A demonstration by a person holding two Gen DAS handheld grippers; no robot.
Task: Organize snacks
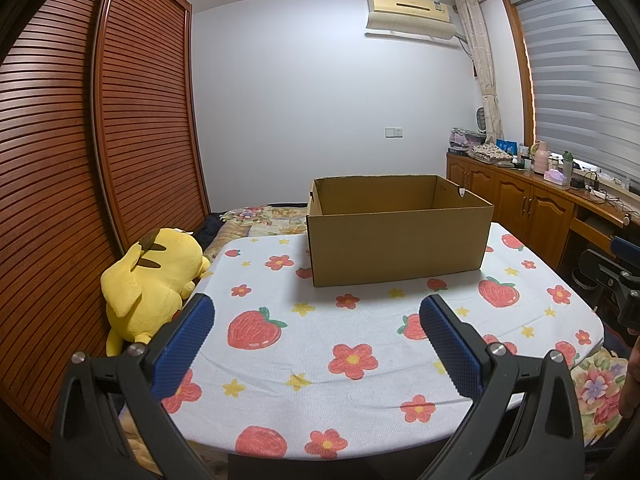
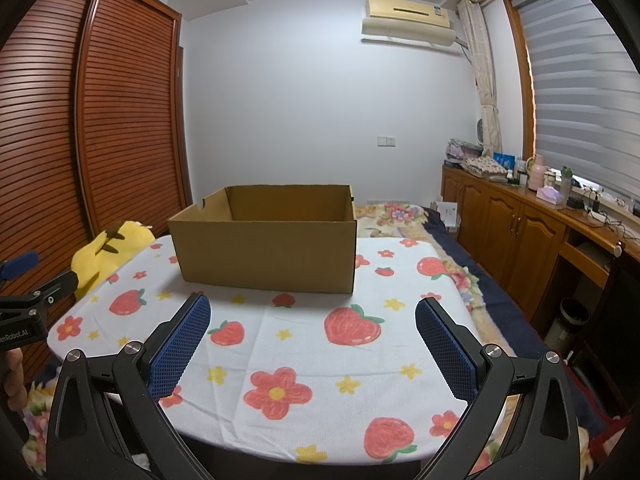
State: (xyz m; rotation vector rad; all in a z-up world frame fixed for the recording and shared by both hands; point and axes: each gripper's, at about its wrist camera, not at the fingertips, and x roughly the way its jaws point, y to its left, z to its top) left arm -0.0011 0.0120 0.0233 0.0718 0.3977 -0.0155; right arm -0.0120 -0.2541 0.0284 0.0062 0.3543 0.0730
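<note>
The box (image 1: 400,246) is plain matt brown cardboard. The tablecloth (image 1: 320,376) is woven white cloth, faintly creased, printed with strawberries and flowers. The pads (image 2: 182,346) are blue rubbery mesh on matt black plastic arms with shiny metal pins. The plush (image 1: 154,280) is soft yellow fabric; the wardrobe (image 1: 144,120) is slatted, slightly glossy reddish wood

Brown cardboard box (image 1: 400,240) sitting upright on the strawberry-and-flower tablecloth (image 1: 320,360), top open with no flaps showing, notched cutouts in its end walls, what shows of its inner walls bare, floor hidden
</note>
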